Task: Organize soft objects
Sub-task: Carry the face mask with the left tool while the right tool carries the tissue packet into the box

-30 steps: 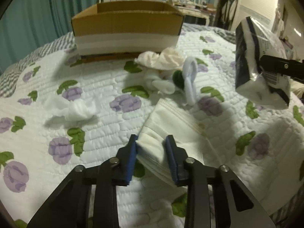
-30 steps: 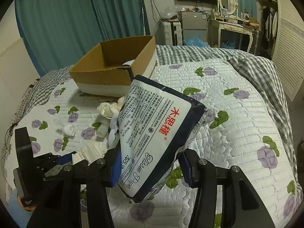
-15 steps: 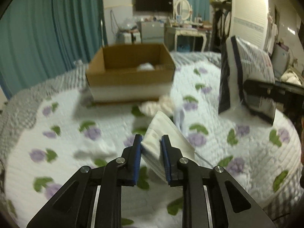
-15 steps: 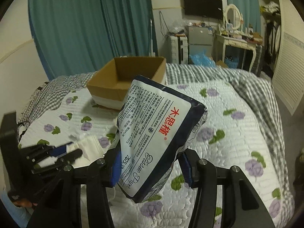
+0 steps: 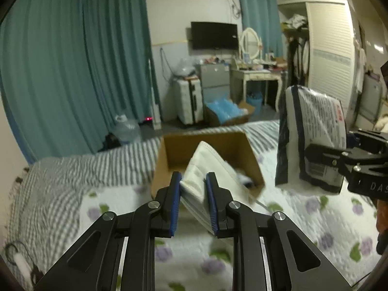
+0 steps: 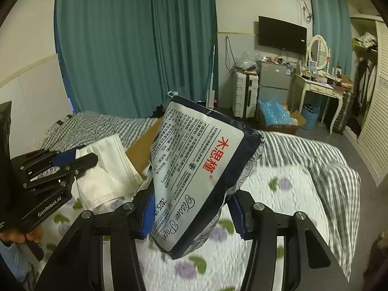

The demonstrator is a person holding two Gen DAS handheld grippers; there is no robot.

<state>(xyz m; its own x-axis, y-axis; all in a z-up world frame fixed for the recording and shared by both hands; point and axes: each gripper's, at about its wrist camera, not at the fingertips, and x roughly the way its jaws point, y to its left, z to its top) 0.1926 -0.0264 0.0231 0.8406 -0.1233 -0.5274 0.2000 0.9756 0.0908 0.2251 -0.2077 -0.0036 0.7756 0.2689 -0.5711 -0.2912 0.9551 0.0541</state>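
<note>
Clamping a white pleated face mask [image 5: 206,169], the left gripper [image 5: 193,198] has its two blue pads [image 5: 175,201] pressed tight against the folded fabric, and the mask juts up and forward out of the narrow gap, clear of the bed. From the right wrist view the same mask [image 6: 106,169] hangs off that gripper [image 6: 80,156] at the left edge of the frame, one ear-loop edge trailing below it. The right gripper [image 6: 191,212] is closed about halfway on one navy and white pack of tissue paper [image 6: 201,181], its blue pads squeezing the pack's lower sides so that the pack stands tilted above the quilt; in the left wrist view this pack [image 5: 312,135] is held in the air to the right of the mask. Under both grippers lies a white quilt with purple flowers [image 5: 303,220], with a grey striped blanket [image 5: 80,169] over the far end of the bed. Just beyond the mask sits one open cardboard box [image 5: 179,152] on the bed; something small and white with a dark patch lies inside near its right wall [image 5: 242,177], too blurred to name. Farther off, on the floor past the bed, a second cardboard box [image 5: 232,116] holds blue plastic material, next to one white suitcase [image 5: 189,101]. Teal curtains [image 5: 72,72] and one wall-mounted television [image 5: 214,35] close the back of the room.
</note>
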